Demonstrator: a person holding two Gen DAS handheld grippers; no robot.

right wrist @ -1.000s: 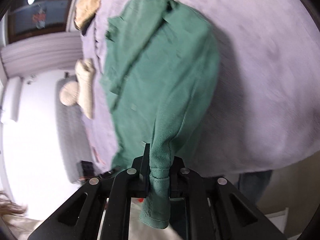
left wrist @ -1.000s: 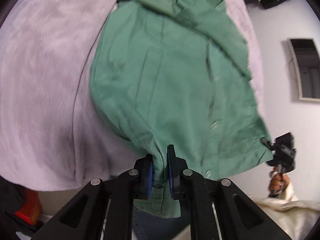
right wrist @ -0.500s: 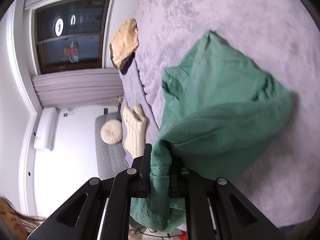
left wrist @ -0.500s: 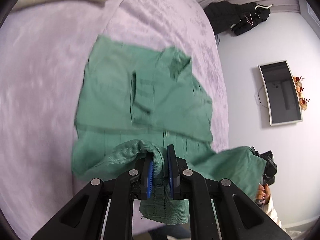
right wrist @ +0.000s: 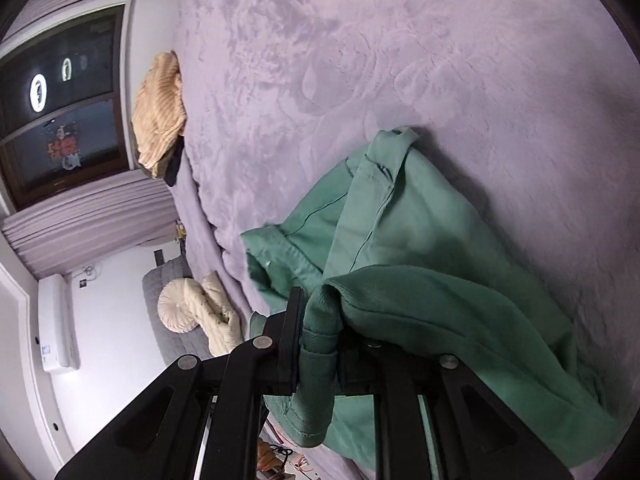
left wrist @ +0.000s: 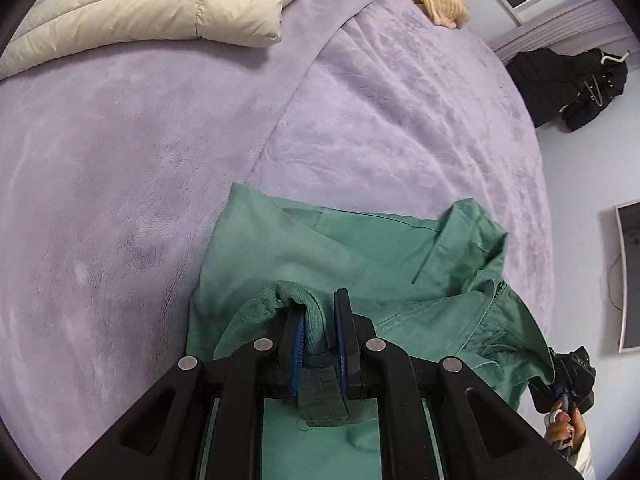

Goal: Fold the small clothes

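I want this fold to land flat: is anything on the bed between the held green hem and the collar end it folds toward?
Nothing visible: only the green jacket's own fabric and bare purple blanket lie ahead.

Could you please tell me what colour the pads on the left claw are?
Blue; the pads show best in the left wrist view.
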